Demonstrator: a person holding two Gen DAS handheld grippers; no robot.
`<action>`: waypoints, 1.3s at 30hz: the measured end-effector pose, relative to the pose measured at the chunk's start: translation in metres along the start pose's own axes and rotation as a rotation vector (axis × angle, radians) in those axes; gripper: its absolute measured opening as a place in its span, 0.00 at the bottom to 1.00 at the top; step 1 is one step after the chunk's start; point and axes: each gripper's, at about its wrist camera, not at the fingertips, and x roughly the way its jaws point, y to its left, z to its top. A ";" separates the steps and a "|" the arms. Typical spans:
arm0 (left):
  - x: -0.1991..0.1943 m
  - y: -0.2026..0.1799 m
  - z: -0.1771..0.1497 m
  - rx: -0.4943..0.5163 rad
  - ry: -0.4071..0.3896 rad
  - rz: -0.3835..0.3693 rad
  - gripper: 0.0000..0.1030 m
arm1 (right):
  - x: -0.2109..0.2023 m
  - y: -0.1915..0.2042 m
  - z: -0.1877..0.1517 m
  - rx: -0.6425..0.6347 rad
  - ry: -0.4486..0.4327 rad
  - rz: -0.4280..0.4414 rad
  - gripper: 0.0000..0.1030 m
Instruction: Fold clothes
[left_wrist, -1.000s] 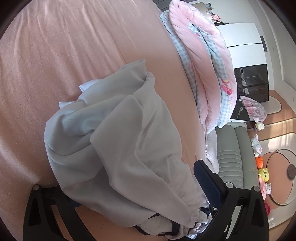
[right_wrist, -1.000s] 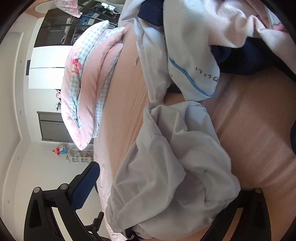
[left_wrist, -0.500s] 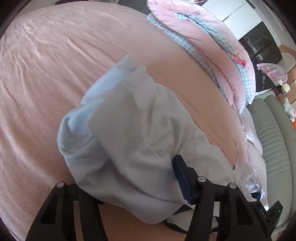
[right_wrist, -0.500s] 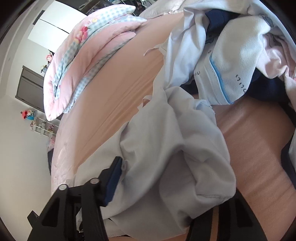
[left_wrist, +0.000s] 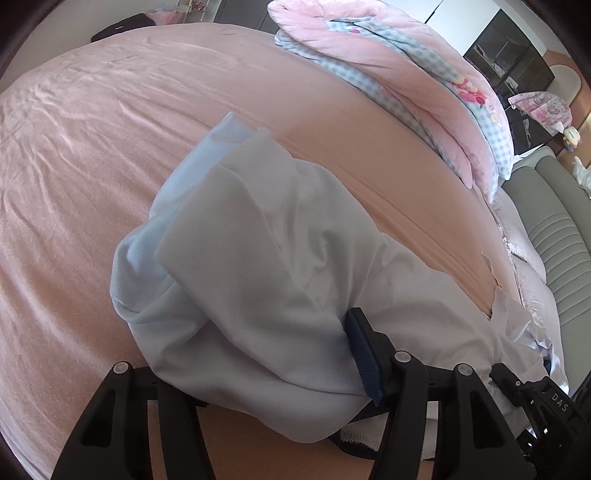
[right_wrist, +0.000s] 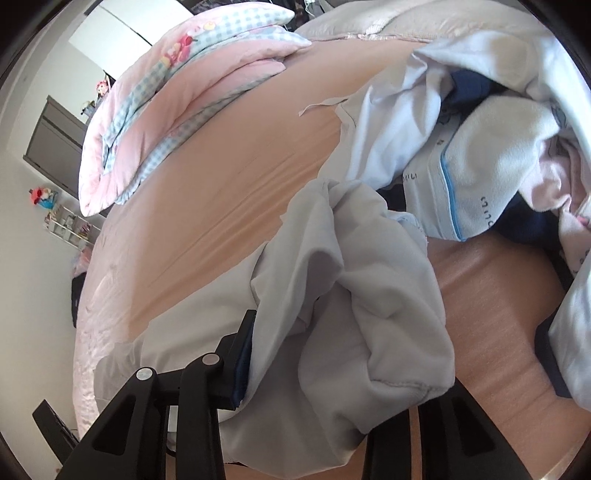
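A pale grey-blue garment (left_wrist: 258, 266) lies bunched on the pink bed (left_wrist: 74, 147). My left gripper (left_wrist: 258, 373) is shut on its near edge; the cloth drapes over the jaws and hides the left fingertip. The same garment (right_wrist: 351, 314) shows in the right wrist view, where my right gripper (right_wrist: 332, 376) is shut on another part of its edge, with cloth covering the right finger. The other gripper's body (left_wrist: 546, 398) shows at the lower right of the left wrist view.
A folded pink and blue-checked quilt (left_wrist: 406, 62) lies at the bed's far side. A pile of other clothes (right_wrist: 480, 147), white, navy and pink, lies beyond the garment on the right. A grey sofa (left_wrist: 554, 221) stands beside the bed.
Both grippers have swung and the views have tilted. The garment has been dragged away from the clothes pile and now lies lower and more stretched between the two grippers.
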 end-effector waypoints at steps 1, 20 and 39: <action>0.000 0.000 0.000 0.001 0.001 -0.001 0.55 | -0.002 0.005 0.001 -0.021 -0.007 -0.016 0.35; -0.016 0.012 -0.008 0.056 0.026 -0.096 0.56 | -0.036 0.081 0.009 -0.325 -0.152 -0.178 0.32; -0.103 -0.067 -0.011 0.539 -0.021 0.028 0.69 | -0.027 0.063 0.013 -0.367 -0.084 -0.094 0.32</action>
